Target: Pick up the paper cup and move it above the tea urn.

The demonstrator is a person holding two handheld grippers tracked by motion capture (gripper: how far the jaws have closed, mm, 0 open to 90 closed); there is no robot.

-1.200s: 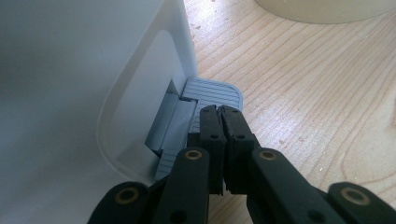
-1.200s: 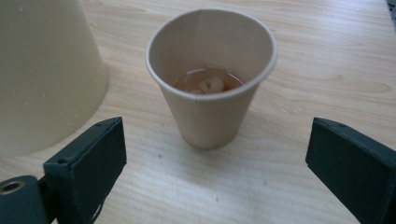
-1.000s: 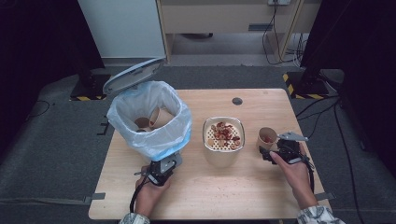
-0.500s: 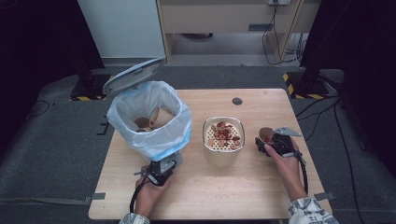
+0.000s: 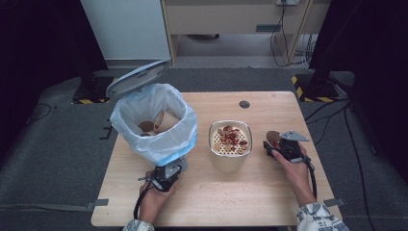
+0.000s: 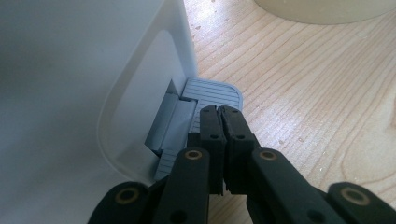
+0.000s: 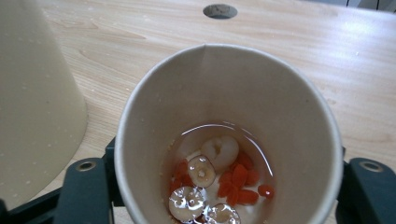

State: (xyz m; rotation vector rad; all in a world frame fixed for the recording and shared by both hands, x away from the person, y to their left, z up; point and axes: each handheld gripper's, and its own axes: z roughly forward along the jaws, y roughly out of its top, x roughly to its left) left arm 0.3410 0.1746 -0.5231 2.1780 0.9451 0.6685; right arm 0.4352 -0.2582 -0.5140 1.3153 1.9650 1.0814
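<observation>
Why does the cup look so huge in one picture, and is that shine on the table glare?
Right gripper view: the paper cup sits right against the lens, so it looms and bulges; glare whitens the table top right. Left gripper view: the white bin wall is washed out. High view: even light, dark surroundings.

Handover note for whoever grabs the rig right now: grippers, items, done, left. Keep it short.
Left gripper: shut, tips pressing the bin's grey pedal; lid stands open.
Right gripper: jaws have just been closing, now on either side of the paper cup on the table.
Cup holds a little liquid with red berries and pale slices.
Strainer bowl at table centre already has similar solids on it.
Bagged bin has used cups inside.
Likely left: empty this cup over the strainer, drop it in the bin, release the pedal.
</observation>
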